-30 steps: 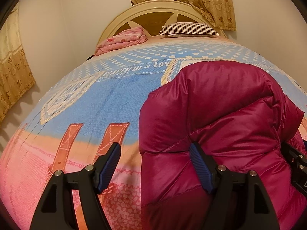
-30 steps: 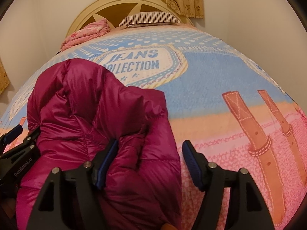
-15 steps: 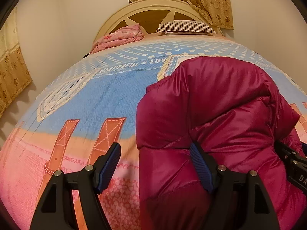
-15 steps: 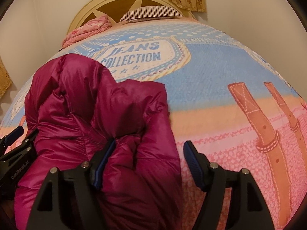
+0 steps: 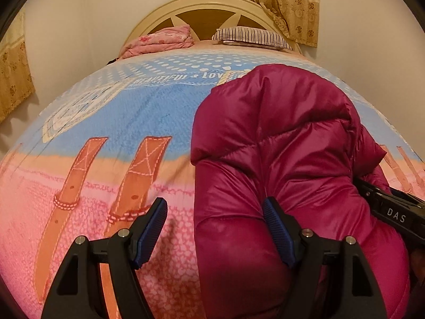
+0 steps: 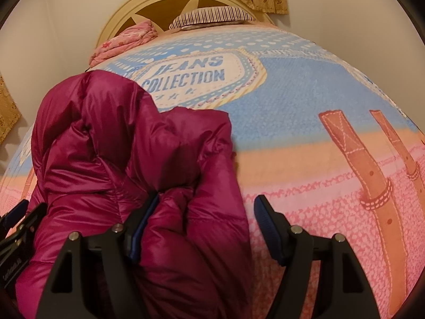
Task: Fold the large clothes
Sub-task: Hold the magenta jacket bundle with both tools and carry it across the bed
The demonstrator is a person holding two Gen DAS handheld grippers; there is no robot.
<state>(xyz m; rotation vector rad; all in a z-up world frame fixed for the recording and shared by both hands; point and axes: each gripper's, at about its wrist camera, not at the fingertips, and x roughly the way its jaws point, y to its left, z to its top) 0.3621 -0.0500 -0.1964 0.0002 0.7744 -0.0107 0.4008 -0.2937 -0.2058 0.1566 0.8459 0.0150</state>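
Jacket [image 5: 287, 159], a magenta puffy one, lies bunched on the bed between my two grippers. My left fingers [image 5: 215, 234] are spread wide; the right-hand pad [image 5: 276, 228] presses against the jacket's padded side, and the left-hand pad is over the bare bedspread [image 5: 106, 122]. My right fingers [image 6: 205, 226] are also spread; their left-hand pad [image 6: 144, 220] is sunk into a fold of the jacket [image 6: 132, 154], and the other pad stands free above the pink part of the bedspread [image 6: 305, 85]. Neither pair pinches the cloth. Beyond the jacket the bedspread shows printed straps and the words "JEANS COLLECTION". Far ahead of the fingers a striped pillow [image 5: 249, 37] and a pink folded blanket [image 5: 162, 42] lie by the headboard [image 5: 202, 8].
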